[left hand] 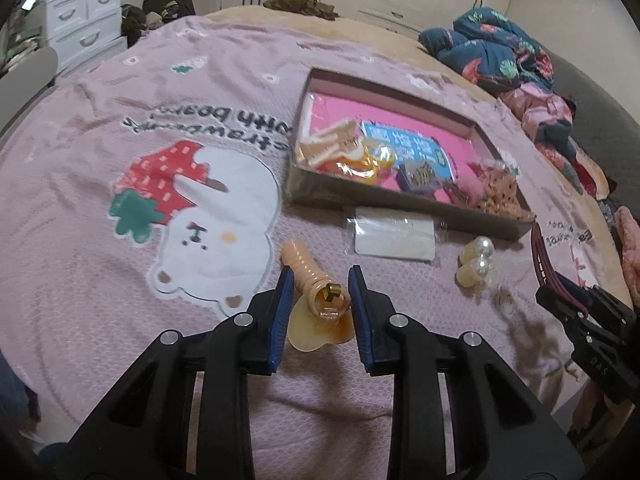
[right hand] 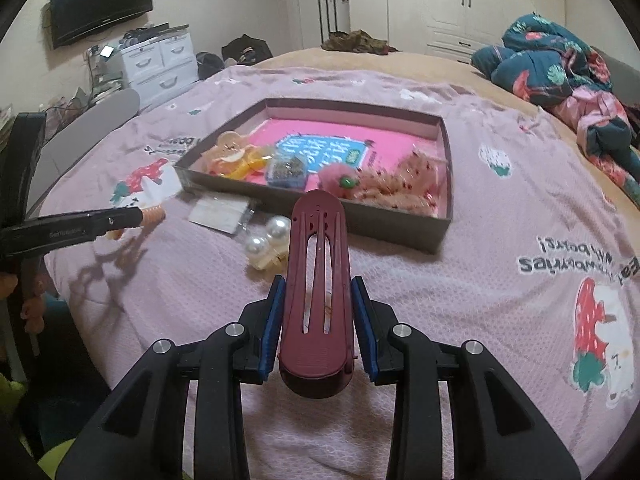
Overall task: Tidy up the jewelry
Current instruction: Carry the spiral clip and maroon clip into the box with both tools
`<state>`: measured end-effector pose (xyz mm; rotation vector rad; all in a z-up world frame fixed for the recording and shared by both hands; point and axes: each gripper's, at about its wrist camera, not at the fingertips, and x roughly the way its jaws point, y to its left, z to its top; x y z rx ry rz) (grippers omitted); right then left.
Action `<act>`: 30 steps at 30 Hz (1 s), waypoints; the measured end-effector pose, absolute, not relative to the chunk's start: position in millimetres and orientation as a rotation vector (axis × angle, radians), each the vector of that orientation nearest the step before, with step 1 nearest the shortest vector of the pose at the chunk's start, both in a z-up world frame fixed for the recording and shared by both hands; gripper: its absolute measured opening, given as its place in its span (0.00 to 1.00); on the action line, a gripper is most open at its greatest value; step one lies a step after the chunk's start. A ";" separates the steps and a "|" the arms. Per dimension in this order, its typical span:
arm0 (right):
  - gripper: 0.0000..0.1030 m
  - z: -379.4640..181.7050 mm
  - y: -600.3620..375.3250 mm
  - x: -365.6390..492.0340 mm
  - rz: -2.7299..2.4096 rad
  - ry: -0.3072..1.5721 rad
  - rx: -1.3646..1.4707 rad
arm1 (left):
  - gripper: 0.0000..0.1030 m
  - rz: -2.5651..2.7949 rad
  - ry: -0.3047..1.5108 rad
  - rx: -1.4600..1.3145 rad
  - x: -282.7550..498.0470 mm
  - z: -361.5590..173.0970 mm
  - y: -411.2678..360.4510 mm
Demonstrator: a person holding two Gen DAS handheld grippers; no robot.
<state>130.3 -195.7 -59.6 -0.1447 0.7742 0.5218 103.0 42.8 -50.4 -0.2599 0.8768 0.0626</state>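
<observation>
Held a ribbed peach hair clip (left hand: 300, 264) in the left gripper (left hand: 320, 280), blue pads drawn in close and pressing its sides, the clip raised off the pink bed blanket (left hand: 120, 300). Clamped a long maroon hair clip (right hand: 320, 240) in the right gripper (right hand: 318, 284), jaws parted only to the clip's width, pads against both edges, far end pointing toward the box (right hand: 446, 168). Kept both clips above the blanket, near the box's front wall and outside it. Left two pearl clips (right hand: 268, 236) and a clear packet with a white card (right hand: 218, 210) lying on the blanket just before that wall. Found more hair clips, a blue card and pink frilly pieces inside the box, on its pink floor.
</observation>
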 end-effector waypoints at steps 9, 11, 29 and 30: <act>0.31 -37.5 -177.5 133.3 0.556 0.724 -0.167 | 0.10 0.058 0.816 -0.272 106.0 -23.9 54.0; 0.31 -35.3 -173.9 136.6 0.559 0.720 -0.169 | 0.10 0.059 0.810 -0.268 108.2 -20.8 54.8; 0.31 -21.6 -181.4 164.9 0.547 0.683 -0.119 | 0.10 0.003 0.765 -0.235 147.3 14.8 33.7; 0.31 -19.9 -183.2 168.2 0.543 0.679 -0.114 | 0.10 0.001 0.762 -0.230 150.6 16.7 31.6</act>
